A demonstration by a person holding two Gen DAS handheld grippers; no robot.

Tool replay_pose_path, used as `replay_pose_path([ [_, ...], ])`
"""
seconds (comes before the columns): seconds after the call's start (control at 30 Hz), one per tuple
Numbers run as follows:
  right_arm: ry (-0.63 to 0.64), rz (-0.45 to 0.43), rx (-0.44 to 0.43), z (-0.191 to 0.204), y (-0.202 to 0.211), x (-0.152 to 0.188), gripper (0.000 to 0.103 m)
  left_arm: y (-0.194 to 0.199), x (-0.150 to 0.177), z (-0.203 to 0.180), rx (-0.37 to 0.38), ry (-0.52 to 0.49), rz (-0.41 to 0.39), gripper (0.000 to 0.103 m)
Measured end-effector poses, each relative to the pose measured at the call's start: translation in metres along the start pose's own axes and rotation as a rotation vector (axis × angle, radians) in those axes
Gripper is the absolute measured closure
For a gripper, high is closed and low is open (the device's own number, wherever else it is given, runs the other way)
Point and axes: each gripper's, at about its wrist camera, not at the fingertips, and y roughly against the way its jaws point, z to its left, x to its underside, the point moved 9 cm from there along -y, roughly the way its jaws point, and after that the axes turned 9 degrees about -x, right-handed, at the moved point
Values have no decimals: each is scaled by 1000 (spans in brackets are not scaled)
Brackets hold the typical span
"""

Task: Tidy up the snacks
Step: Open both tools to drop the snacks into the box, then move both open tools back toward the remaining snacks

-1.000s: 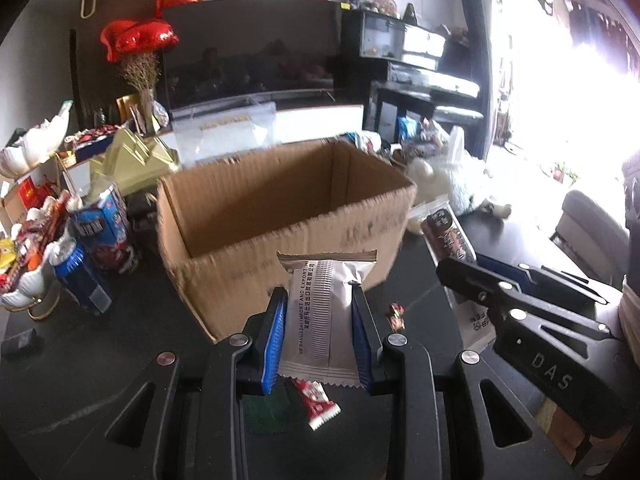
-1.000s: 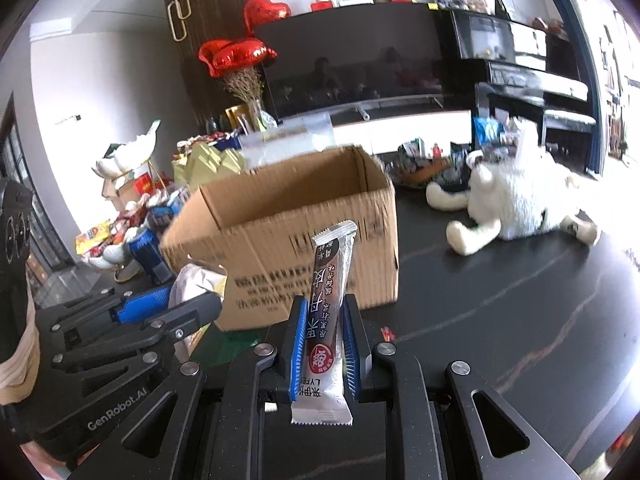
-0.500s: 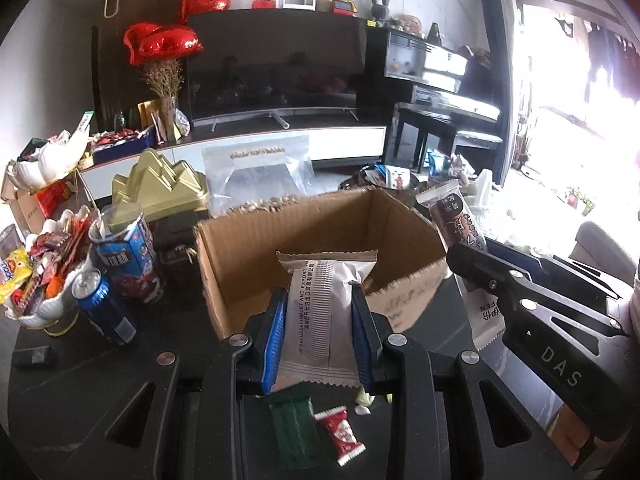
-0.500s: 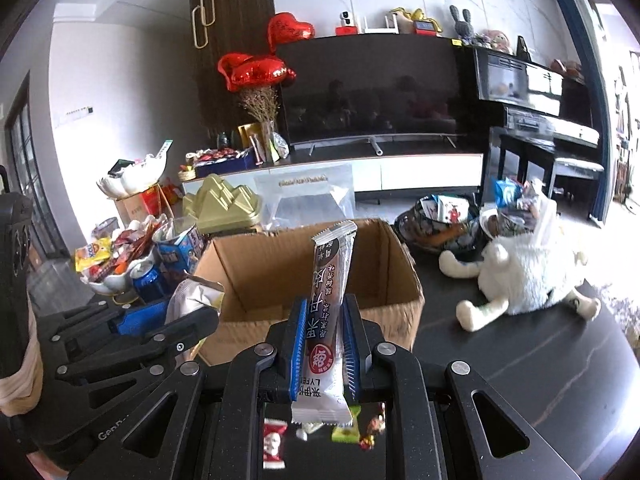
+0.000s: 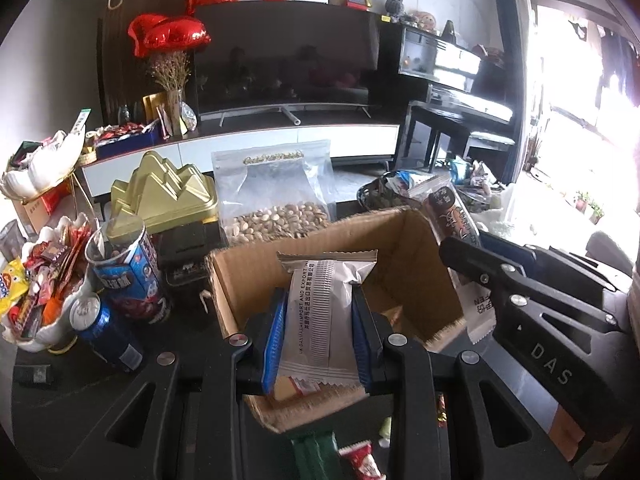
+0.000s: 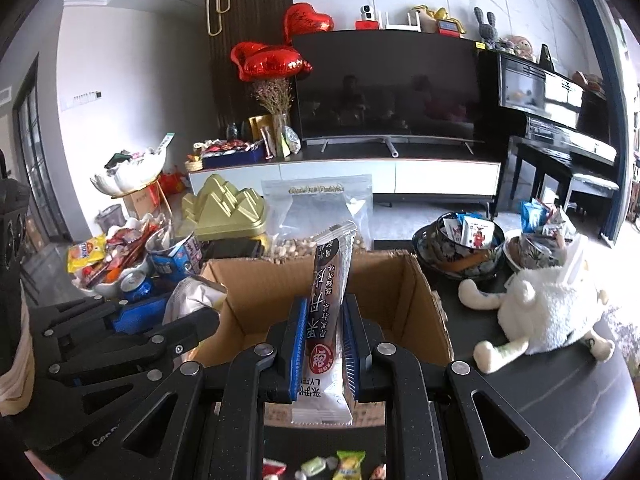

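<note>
My left gripper (image 5: 318, 320) is shut on a white snack packet (image 5: 320, 320) and holds it upright over the open cardboard box (image 5: 240, 284). My right gripper (image 6: 323, 328) is shut on a narrow brown-and-white snack bar (image 6: 326, 300), also held upright over the box (image 6: 400, 288). Each gripper shows in the other's view, the right one (image 5: 464, 256) at the box's right side, the left one (image 6: 192, 316) at its left side. Something pale with red print lies on the box floor (image 5: 296, 386).
Small wrapped candies (image 6: 348, 462) and a green packet (image 5: 316, 456) lie on the dark table in front of the box. Drink cans (image 5: 108, 332), a snack-filled bowl (image 5: 48, 320), a gold tin (image 5: 164, 196) and a nut bag (image 5: 276, 188) stand behind and left. A plush toy (image 6: 544, 312) lies right.
Both grippers have risen and moved forward with their snacks, from in front of the box to above its opening. The view now looks down into the box.
</note>
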Motion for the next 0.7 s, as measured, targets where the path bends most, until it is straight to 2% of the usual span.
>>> replay_pose_path([
  [0.1,1,-3,3,-3,-10,-6,84,-13,-9,5,-23,5,-1,69],
  [0.17,12,8,6,-6,-19,-8,83,-15,-14,9,-39,12,-13,55],
  [0.2,18,13,21,-7,-21,-8,77,-15,-15,10,-47,13,-20,46],
  [0.27,19,-7,55,-13,-19,-7,63,-11,-16,14,-68,11,-34,45],
  [0.3,14,-14,59,-14,-16,-6,61,-9,-15,15,-70,12,-39,45],
  [0.43,-9,-5,40,-14,-8,2,60,2,-5,17,-102,9,-25,42],
  [0.7,-32,5,-23,-2,15,25,60,42,18,17,-140,-10,-83,38],
])
